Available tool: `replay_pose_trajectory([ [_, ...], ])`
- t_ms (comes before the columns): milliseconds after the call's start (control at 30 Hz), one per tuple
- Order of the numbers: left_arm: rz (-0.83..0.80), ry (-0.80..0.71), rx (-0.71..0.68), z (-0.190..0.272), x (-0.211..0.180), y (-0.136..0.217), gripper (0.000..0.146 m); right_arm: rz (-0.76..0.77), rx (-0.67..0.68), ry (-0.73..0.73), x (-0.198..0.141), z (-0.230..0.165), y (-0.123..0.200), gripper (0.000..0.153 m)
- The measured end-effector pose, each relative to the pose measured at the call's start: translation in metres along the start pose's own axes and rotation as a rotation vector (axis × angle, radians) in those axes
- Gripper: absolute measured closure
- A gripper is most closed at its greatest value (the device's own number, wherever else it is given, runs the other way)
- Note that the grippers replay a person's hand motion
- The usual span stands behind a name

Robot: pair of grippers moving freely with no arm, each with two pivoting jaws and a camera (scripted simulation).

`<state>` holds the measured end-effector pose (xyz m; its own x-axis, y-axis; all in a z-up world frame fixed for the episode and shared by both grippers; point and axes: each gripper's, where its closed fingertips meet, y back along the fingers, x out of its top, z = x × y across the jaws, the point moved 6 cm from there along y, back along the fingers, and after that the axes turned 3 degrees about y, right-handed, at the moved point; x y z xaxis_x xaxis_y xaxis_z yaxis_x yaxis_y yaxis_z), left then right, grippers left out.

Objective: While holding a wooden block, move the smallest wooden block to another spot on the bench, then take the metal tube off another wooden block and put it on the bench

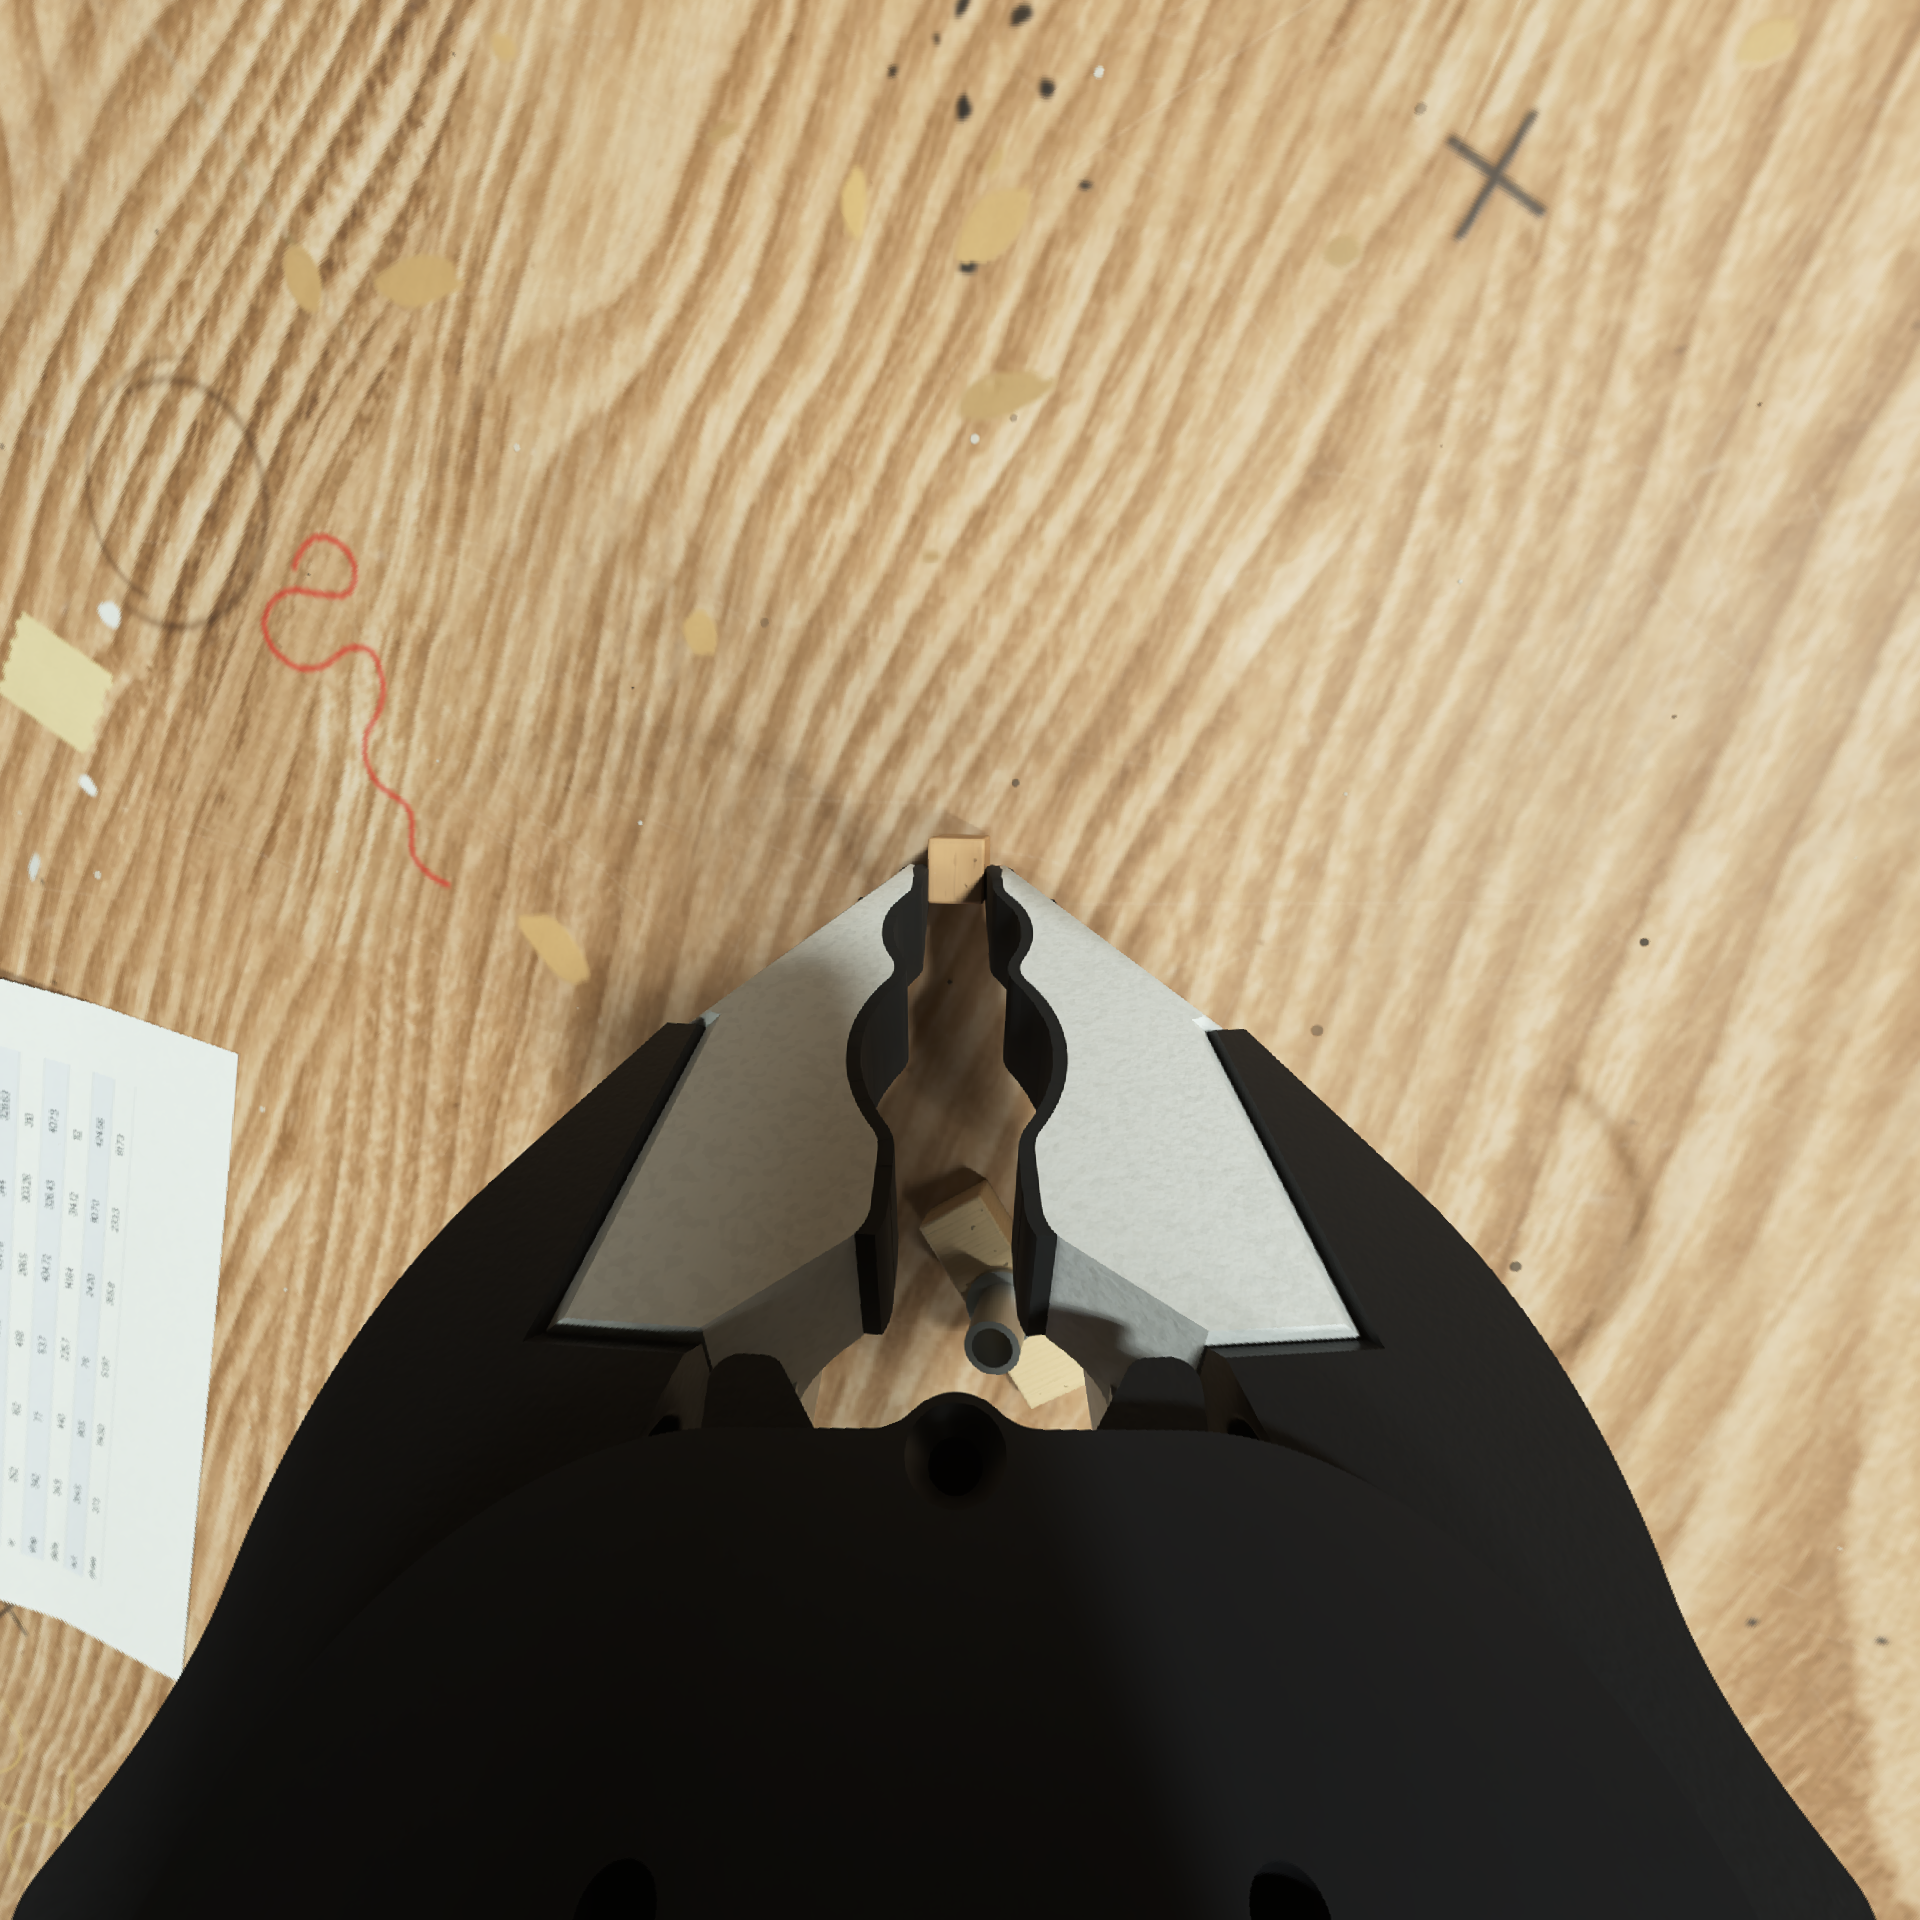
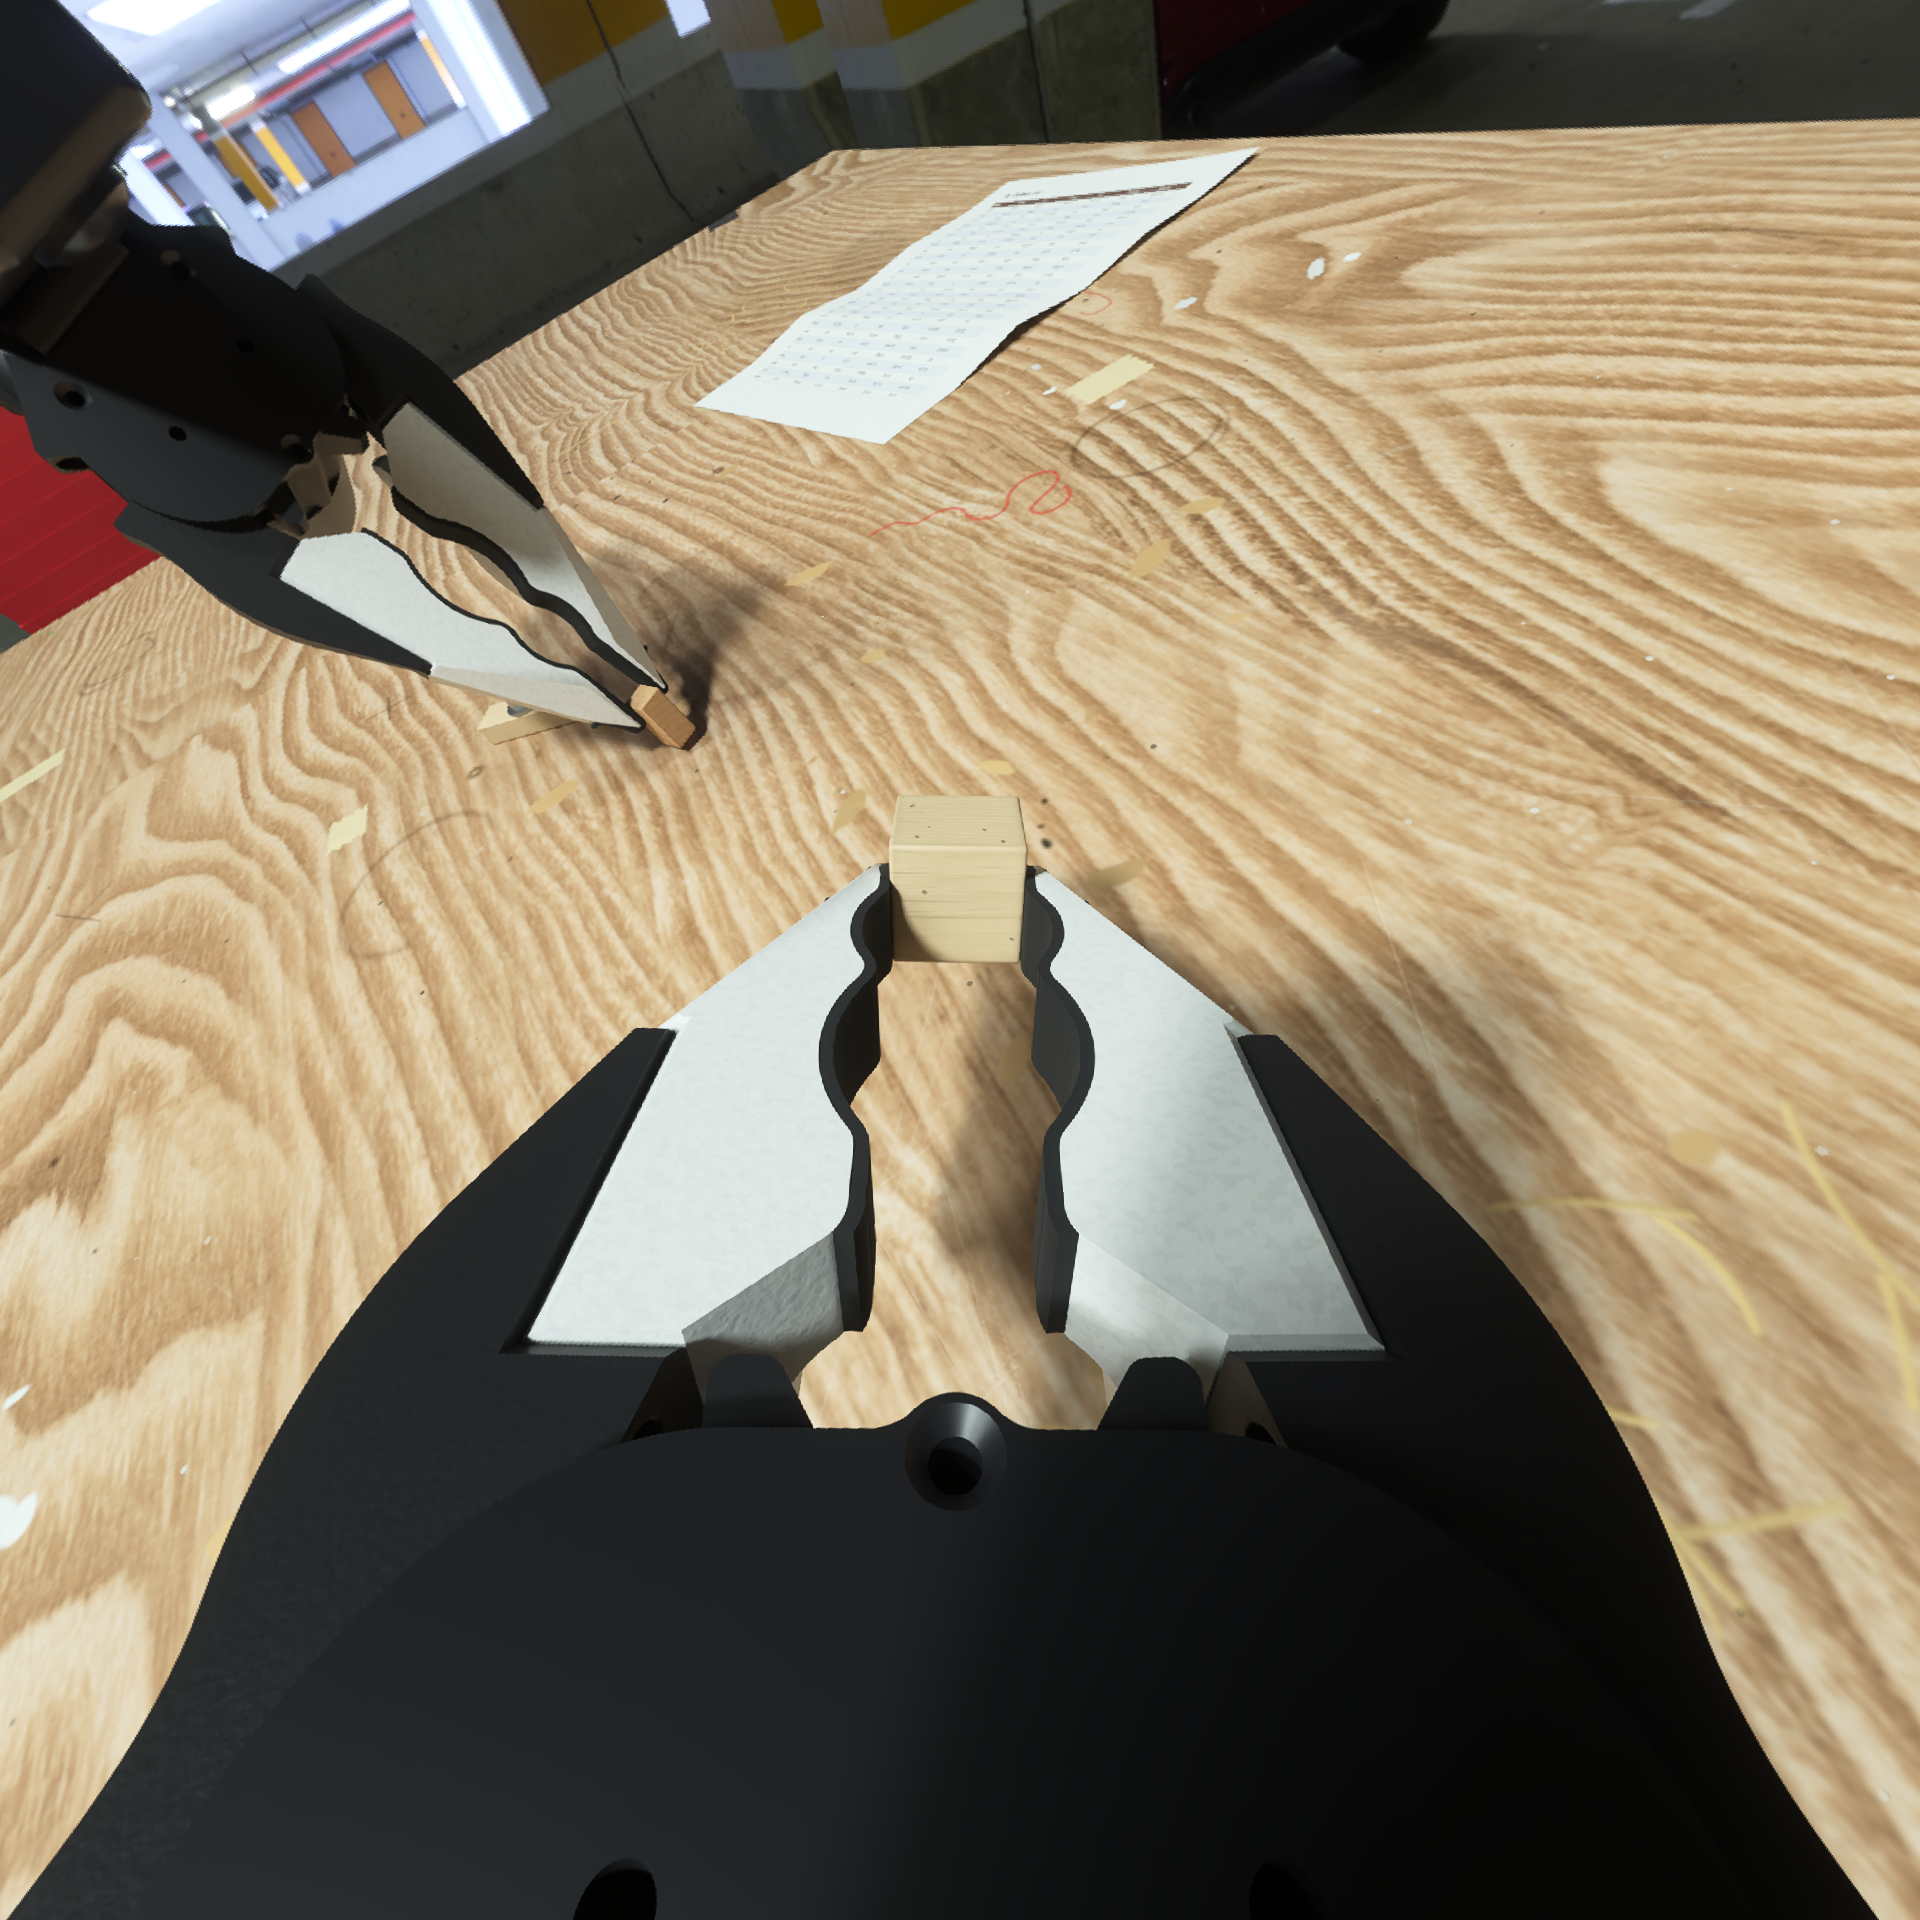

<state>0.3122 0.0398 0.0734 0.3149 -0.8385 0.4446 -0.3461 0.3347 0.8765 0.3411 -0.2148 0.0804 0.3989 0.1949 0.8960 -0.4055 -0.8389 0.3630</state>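
The right gripper [image 2: 957, 902] fills the near part of its own view, its two fingertips clamped on the side faces of a pale wooden cube [image 2: 957, 878], which is gripped above the bench [image 2: 1455, 727]. Farther off to the left, the left gripper [image 2: 652, 704] points steeply down and pinches the smallest wooden block [image 2: 665, 718], a little tan piece whose lower end is at the bench surface amid a dark shadow. In the left wrist view that same block [image 1: 957, 869] shows between the closed tips, and behind them, seen through the gap in the fingers, a grey metal tube [image 1: 992, 1340] lies across another wooden block [image 1: 968, 1226], with a further pale piece [image 1: 1044, 1374] just beside the tube's open end. A printed sheet [image 2: 966, 301] lies well apart.
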Motion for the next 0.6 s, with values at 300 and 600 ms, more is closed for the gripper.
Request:
replay_pose_trajectory([
  [300,0.034,0.282,0.213,-0.034,-0.054,0.060,0.136,-0.014,0.004,0.014,-0.001,-0.002,-0.002,0.129],
  [600,-0.155,0.623,0.588,-0.041,-0.154,0.112,0.135,-0.032,0.010,0.034,-0.002,-0.005,-0.005,0.129],
])
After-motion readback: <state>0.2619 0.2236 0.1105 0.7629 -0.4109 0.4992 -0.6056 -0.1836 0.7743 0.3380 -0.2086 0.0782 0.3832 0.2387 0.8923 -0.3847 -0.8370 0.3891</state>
